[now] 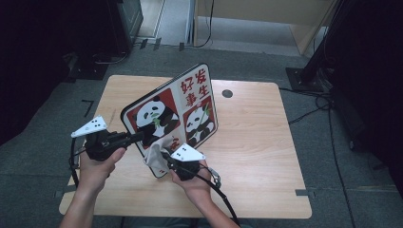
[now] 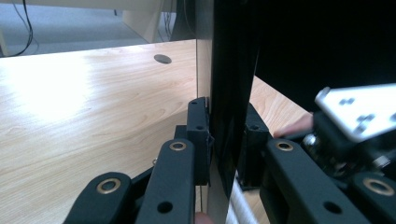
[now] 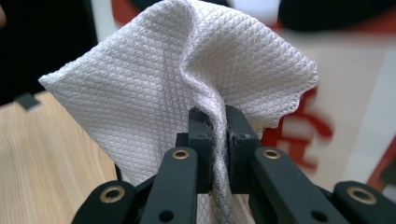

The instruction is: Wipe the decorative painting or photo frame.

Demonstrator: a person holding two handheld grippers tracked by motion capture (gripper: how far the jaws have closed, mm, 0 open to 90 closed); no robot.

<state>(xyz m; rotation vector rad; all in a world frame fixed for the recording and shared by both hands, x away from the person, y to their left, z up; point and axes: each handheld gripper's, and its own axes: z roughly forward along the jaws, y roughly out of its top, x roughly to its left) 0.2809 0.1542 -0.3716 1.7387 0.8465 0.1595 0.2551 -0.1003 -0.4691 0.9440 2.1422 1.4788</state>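
Right gripper view: cloth (image 3: pixel 187 79) pinched in right gripper (image 3: pixel 217 119).

Light wooden table (image 1: pixel 256 142) on grey carpet (image 1: pixel 342 156) — dark stands, trailing cables (image 1: pixel 313 102).

Waffle-weave cloth (image 3: pixel 177 84) — glossy board (image 1: pixel 173 111), wood-grain table (image 1: pixel 256 137)

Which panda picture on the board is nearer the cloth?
The left, red-backed panda: the cloth hangs just below it. The right panda sits farther along the board.
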